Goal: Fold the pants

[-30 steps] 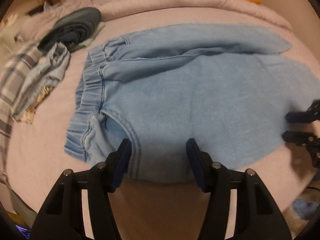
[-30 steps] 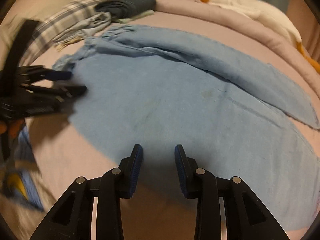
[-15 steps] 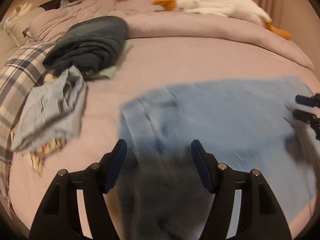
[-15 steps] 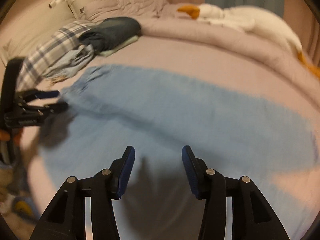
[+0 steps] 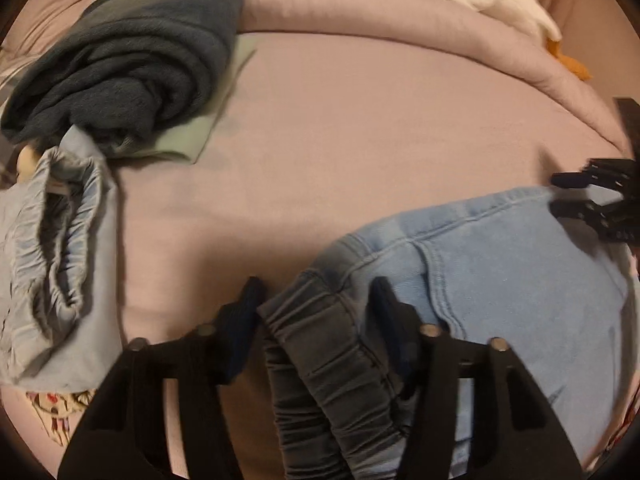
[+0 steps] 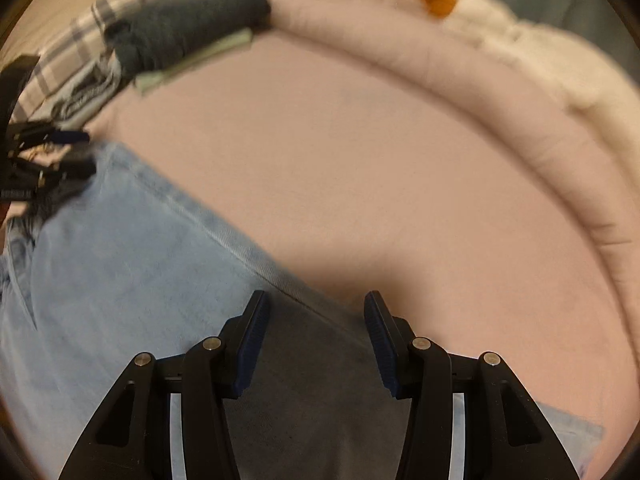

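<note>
Pants (image 5: 512, 280) are lying along the bed's (image 5: 360, 128) near edge, waistband bunching between the left gripper's (image 5: 316, 312) wide-apart, empty jaws. Right gripper (image 6: 316, 332) is hovering equally wide over the leg's seam edge. Risk: closing now is likely catching only the top layer, skewing the fold.

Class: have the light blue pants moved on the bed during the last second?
Yes. The pants have been drawn toward the near edge, away from the pink duvet roll, leaving bare sheet between.
</note>
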Motion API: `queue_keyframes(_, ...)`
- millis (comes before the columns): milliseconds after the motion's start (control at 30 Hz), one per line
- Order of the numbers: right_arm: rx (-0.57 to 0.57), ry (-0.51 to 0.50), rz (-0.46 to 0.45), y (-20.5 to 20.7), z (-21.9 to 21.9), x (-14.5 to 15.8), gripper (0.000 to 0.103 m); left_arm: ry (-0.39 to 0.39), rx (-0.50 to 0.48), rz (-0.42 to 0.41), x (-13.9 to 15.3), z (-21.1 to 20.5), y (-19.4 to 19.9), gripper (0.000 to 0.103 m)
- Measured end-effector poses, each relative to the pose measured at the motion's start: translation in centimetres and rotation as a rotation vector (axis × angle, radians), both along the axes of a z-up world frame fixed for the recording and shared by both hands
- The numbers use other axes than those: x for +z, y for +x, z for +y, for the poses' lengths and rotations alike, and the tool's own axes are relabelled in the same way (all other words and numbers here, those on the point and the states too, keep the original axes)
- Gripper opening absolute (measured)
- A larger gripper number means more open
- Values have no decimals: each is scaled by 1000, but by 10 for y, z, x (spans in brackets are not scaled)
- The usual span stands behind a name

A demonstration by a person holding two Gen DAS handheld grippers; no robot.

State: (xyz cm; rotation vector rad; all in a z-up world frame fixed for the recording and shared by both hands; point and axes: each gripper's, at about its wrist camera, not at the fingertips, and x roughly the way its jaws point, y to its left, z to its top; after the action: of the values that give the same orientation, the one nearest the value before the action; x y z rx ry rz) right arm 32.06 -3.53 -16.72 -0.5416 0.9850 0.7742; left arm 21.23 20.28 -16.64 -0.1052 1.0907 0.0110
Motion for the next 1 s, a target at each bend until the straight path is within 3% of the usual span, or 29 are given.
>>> queue_keyframes(67,4,27,52,5,-3,0,49,-16,-13,4,3,0,-1,43)
queue_keyframes(100,7,38,79,6,-5,1,42,-18,-13,1,6,0,-1,41)
queue_keyframes(133,33,43,93,4,-6,1,24,-15,-12,-2,8,0,-1,40)
queue_keyframes(233,111,3,38,-14,0,5,10,8,-4,-13,6,1,3,41)
queue_keyframes(333,94,6,-44,-21,0,14,9,6,20,-15,-4,1,8,43)
queue_keyframes(467,50,-66,-91,-28,9,-7,9,32,38,-16,7,-4,0,41)
queue_keyframes(533,33,-81,-117,-36,10,-2,9,29,45,-46,19,-5,-8,40)
queue_keyframes(800,29,-3,-300,-101,-14,66,9,16,31,-232,76,-15,-80,39)
queue_keyframes(1000,55,44,-368,-147,-29,94,9,35,-24,-305,90,-36,-138,39)
